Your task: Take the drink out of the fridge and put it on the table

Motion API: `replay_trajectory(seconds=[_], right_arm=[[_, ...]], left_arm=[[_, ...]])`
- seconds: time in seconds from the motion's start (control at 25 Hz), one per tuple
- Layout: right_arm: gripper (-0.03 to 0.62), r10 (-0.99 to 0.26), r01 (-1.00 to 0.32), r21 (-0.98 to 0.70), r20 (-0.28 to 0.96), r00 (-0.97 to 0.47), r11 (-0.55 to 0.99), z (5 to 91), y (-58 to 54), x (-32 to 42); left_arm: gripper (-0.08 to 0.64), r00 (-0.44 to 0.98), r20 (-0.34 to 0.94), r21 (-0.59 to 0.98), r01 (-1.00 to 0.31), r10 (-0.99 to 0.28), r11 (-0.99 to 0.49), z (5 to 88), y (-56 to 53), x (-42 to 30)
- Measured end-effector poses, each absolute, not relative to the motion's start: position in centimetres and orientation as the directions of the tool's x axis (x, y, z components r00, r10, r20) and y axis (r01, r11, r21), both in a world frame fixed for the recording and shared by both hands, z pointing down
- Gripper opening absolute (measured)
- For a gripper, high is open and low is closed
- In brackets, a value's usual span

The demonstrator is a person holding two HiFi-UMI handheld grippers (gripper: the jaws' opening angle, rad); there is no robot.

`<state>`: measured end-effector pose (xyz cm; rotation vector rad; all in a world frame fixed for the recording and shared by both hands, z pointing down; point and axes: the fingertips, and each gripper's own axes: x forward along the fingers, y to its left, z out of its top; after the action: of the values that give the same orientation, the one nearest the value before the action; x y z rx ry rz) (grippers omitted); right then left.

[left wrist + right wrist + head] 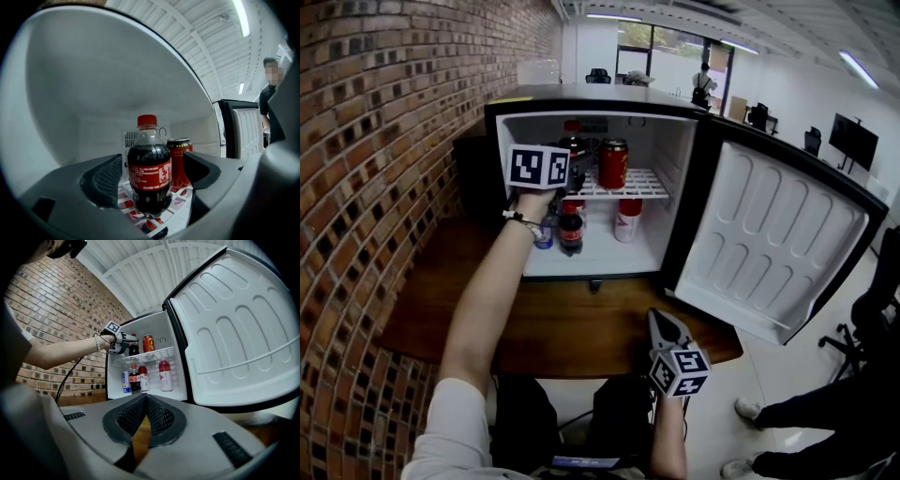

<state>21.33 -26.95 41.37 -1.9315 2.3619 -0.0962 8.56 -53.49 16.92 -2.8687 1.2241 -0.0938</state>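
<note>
Jaws of the left gripper (565,167) stand spread wide inside the small black fridge with a white lining (675,159), one on each side of the dark cola bottle with a red cap and red label (150,168). A gap shows between each ribbed grey pad (104,180) and the bottle, so nothing is gripped. The bottle stands upright on the white wire shelf (645,184) in the upper part of the fridge, with a red drink can (613,164) just beside it on the same shelf. On the fridge floor below stand a second cola bottle (570,232), a white bottle with a red top (628,220) and a small blue-and-white bottle (544,231). The white-lined fridge door (778,244) hangs wide open to the right. The right gripper (664,328) is held low over the brown wooden table (553,328) in front of the fridge, well apart from the drinks; its jaws are closed tip to tip with nothing between them. A red brick wall (375,141) runs along the left.
</note>
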Motion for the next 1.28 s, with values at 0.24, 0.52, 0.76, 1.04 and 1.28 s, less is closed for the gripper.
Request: replay_trajectory(seconds=[0.24,0.52,0.76,1.04,1.28], right_arm=[[0.02,-0.981,-0.975,-0.111,-0.027,-0.193,0.195,41.6,-26.9,21.6],[0.02,-0.982,-0.975,-0.115,-0.028,-0.187,0.189,41.8,-26.9,21.9],[0.02,-0.983,-0.976,-0.117,-0.029,-0.183,0.185,41.7,-26.7,22.0],[0.02,-0.983,-0.976,-0.113,-0.032,-0.183,0.185,41.6,-26.7,22.0],[0.02,-0.979,-0.974,-0.107,-0.041,-0.199,0.202,41.2,-26.8,21.1]], left_arm=[[0.369,0.681,0.063,-0.051,-0.728,-0.73,-0.683,16.9,-54.1,8.9],[0.308,0.675,0.062,-0.065,-0.733,-0.735,-0.678,16.6,-54.4,8.8],[0.301,0.683,0.057,-0.04,-0.727,-0.728,-0.685,16.4,-54.3,8.8],[0.298,0.698,0.017,-0.019,-0.716,-0.716,-0.698,15.7,-53.3,8.6],[0.298,0.723,-0.013,-0.019,-0.691,-0.691,-0.723,14.9,-50.8,8.2]])
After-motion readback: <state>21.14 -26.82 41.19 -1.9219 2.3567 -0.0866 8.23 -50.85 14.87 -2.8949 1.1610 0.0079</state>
